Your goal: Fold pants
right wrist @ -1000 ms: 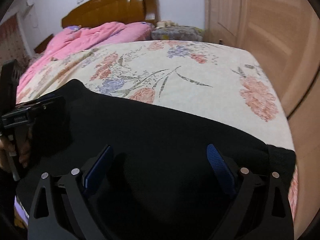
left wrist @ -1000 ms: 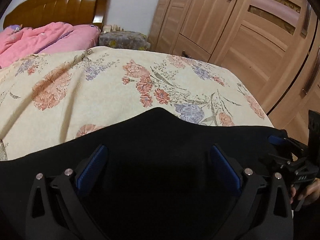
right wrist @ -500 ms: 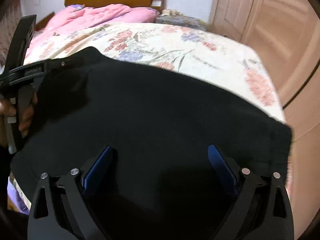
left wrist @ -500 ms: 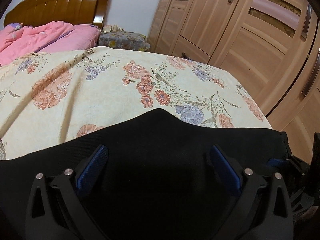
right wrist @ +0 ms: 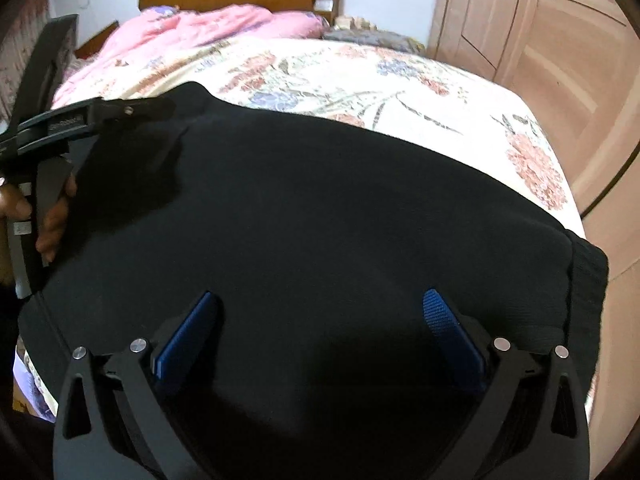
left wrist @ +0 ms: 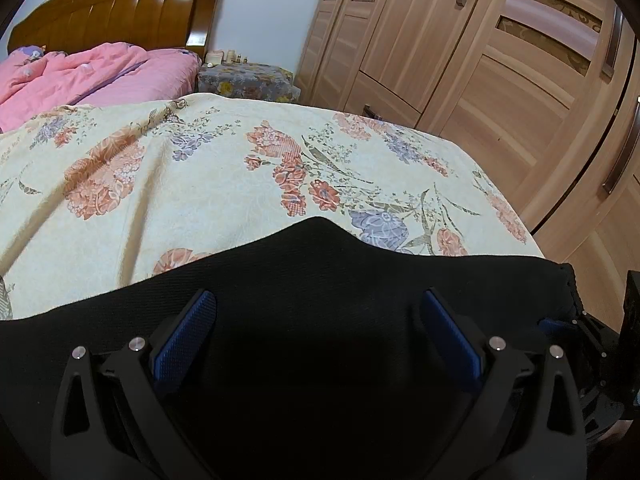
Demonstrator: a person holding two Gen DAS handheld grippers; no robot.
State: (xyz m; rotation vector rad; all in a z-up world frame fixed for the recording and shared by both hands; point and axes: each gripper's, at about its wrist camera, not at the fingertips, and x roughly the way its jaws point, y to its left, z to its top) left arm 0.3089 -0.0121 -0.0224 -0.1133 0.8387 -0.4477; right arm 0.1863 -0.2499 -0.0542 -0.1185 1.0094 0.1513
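Observation:
The black pants [left wrist: 320, 320] lie spread on the near end of the floral bedspread [left wrist: 200, 184]; they also fill most of the right wrist view [right wrist: 320, 220], with the waistband [right wrist: 586, 292] at the right. My left gripper [left wrist: 318, 312] is open, its blue pads [left wrist: 188, 332] wide apart just over the fabric, holding nothing. My right gripper [right wrist: 320, 312] is open over the pants as well. The left gripper also shows from the side in the right wrist view [right wrist: 80, 120], over the pants' far left corner.
A pink quilt [left wrist: 80, 72] lies at the head of the bed under a wooden headboard [left wrist: 120, 4]. A covered nightstand [left wrist: 244, 80] stands beside it. Wooden wardrobe doors [left wrist: 500, 60] line the right side, close to the bed edge.
The right gripper has pulled back and risen, so more of the pants show beneath it. The left gripper has barely moved. Both stayed open.

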